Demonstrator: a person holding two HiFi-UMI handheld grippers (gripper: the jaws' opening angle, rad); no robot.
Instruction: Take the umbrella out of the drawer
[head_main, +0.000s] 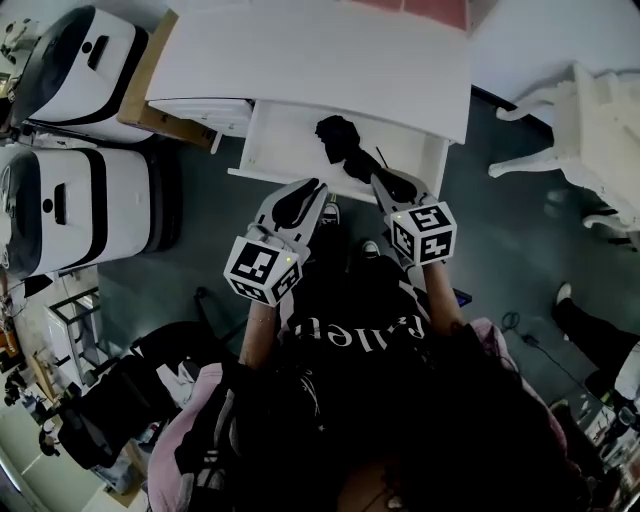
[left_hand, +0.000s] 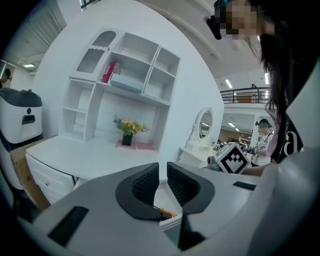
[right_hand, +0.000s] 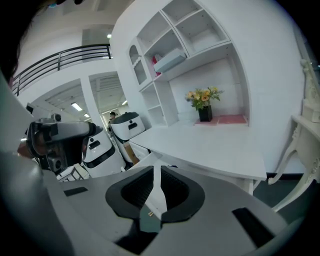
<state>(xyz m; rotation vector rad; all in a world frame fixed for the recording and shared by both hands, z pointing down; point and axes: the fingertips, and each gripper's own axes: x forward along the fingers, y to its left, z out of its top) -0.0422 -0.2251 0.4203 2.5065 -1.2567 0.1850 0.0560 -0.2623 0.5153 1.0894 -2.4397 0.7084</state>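
Lying in the open drawer (head_main: 268, 140), the umbrella (head_main: 338, 140) is not yet gripped; left claw (head_main: 314, 187) and right claw (head_main: 384, 181), both closed and empty, hover at its front edge.

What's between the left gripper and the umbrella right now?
In the head view, only a bare strip of floor inside the open drawer lies between the left gripper and the umbrella. Nothing else is in the way.

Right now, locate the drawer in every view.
Head view: drawer top centre, open under the desk.
Left gripper view: drawer low centre, a narrow white strip.
Right gripper view: drawer low centre, a narrow white strip.
Shared landmark: the desk.
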